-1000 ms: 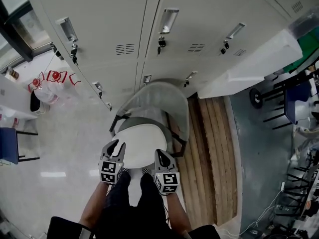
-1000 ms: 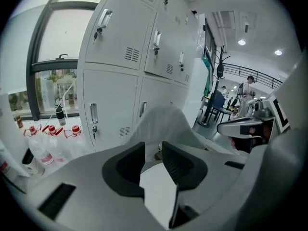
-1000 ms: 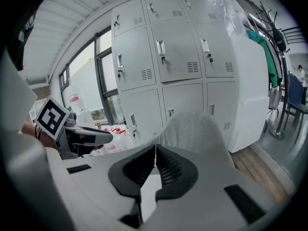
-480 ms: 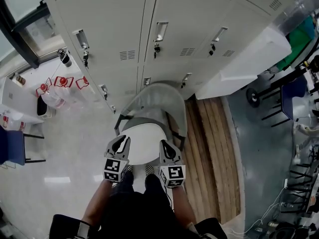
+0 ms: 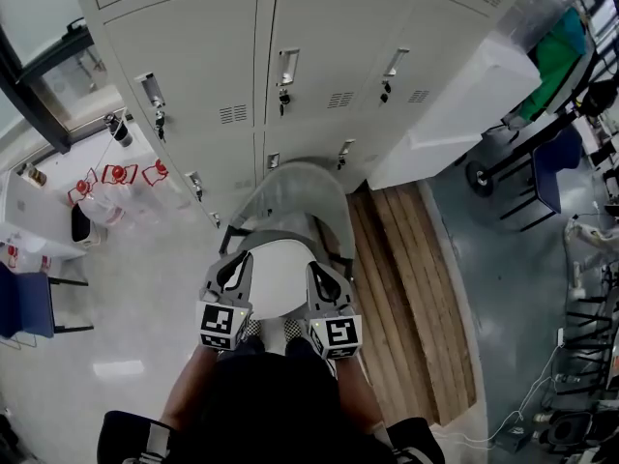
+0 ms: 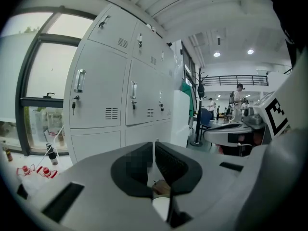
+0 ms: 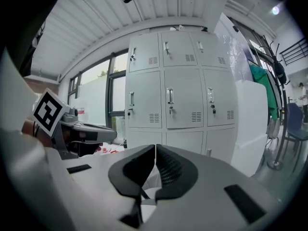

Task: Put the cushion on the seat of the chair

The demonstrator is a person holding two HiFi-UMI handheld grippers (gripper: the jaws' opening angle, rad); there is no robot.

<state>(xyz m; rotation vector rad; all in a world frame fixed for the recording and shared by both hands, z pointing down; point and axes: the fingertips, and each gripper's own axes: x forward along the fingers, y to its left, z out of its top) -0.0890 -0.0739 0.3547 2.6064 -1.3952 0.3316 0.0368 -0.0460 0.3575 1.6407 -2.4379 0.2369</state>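
Note:
The white cushion (image 5: 278,278) lies on the seat of the grey chair (image 5: 295,196), which stands against the lockers. Both grippers hang above the cushion's near edge, apart from it. My left gripper (image 5: 235,265) is over the left side, its jaws closing to tips together (image 6: 154,146) with nothing between them. My right gripper (image 5: 320,275) is over the right side, also shut and empty (image 7: 156,148). Each gripper view looks level at the lockers, with the other gripper's marker cube (image 6: 276,115) (image 7: 48,110) at its edge.
Grey lockers (image 5: 242,66) rise behind the chair. A wooden pallet (image 5: 406,288) lies right of it, with a long white box (image 5: 464,104) beyond. Red-capped bottles (image 5: 116,174) and a blue chair (image 5: 19,303) stand at the left. The person's legs (image 5: 271,385) are just before the chair.
Both grippers have risen from the cushion's front edge and sit higher over it. The left jaws, open a second ago, have closed. The cushion stays on the seat.

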